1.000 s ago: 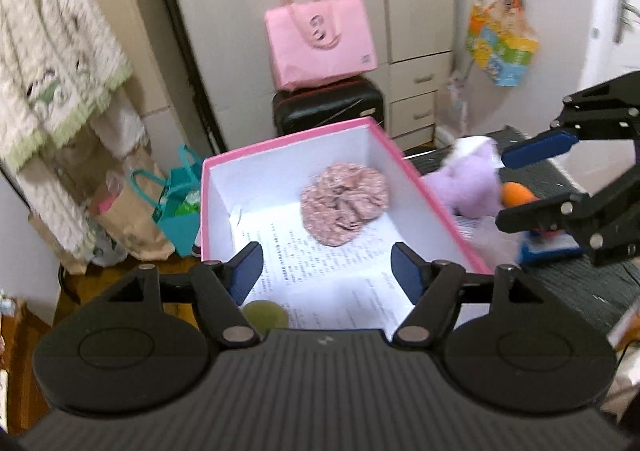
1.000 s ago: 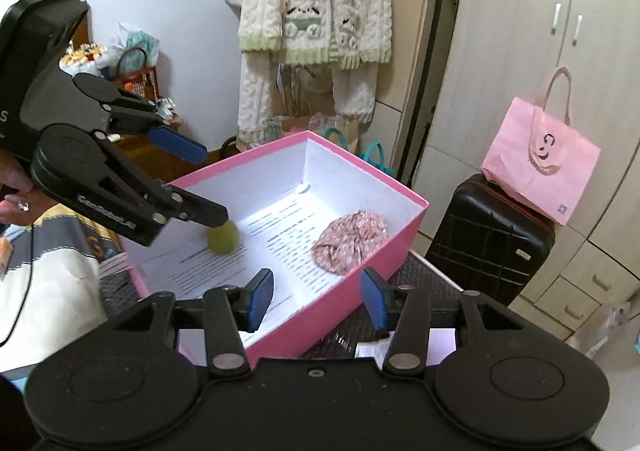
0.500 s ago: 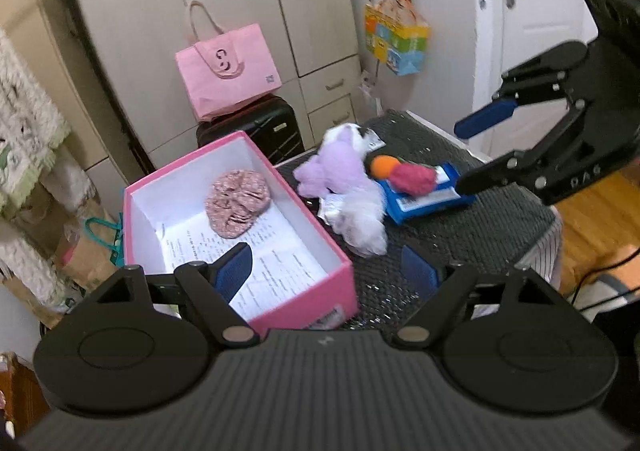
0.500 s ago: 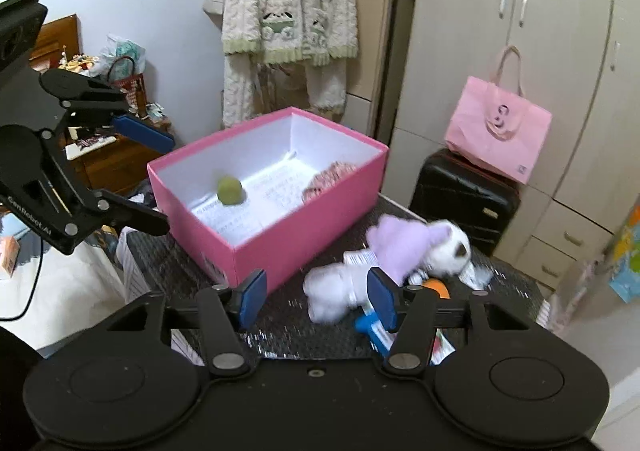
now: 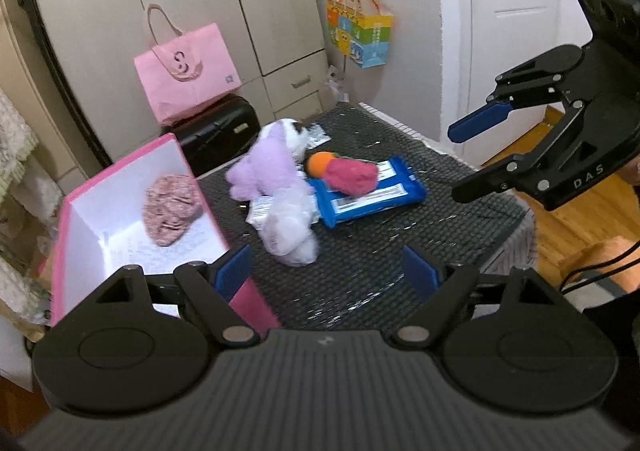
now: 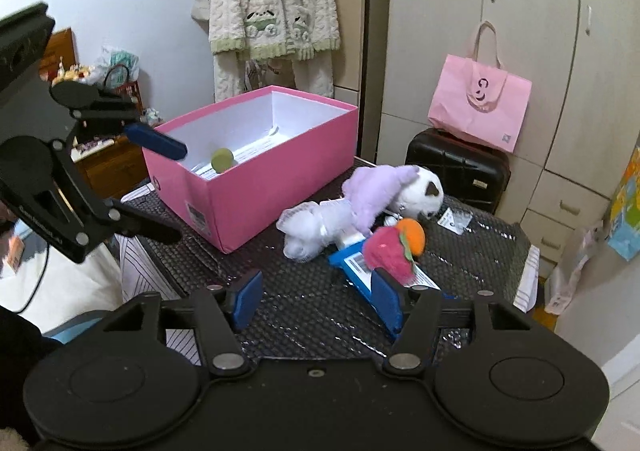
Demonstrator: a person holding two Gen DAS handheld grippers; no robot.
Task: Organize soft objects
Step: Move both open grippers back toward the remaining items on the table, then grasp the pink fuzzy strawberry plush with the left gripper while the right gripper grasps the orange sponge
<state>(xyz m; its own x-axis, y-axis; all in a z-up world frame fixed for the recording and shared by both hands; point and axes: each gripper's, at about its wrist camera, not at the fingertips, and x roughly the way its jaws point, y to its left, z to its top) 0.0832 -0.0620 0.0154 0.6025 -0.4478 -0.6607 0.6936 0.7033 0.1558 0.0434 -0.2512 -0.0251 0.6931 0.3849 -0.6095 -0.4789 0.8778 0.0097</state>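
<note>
Left gripper [image 5: 328, 271] and right gripper [image 6: 316, 301]: jaws have just been opening, now wide, nothing between them. Bare desk [image 5: 420, 235] mat ahead gives approach room. Beyond, unsorted: white plush [image 6: 316, 229], purple plush [image 6: 380, 191], red-orange plush [image 6: 394, 249] on a blue packet [image 5: 372, 197]. Far side, pink box [image 6: 272, 187] at the desk edge already holds a green ball [image 6: 222, 159] and pink fabric bundle [image 5: 172, 209].

I count one pink box [image 6: 256, 187] holding two items: one green ball [image 6: 222, 160] and one pink scrunchie [image 5: 170, 207]. Centre frame, I see three plush toys, namely one purple [image 6: 380, 191], one white [image 6: 320, 227], one red-orange [image 6: 396, 247], plus one blue packet [image 5: 372, 199].
</note>
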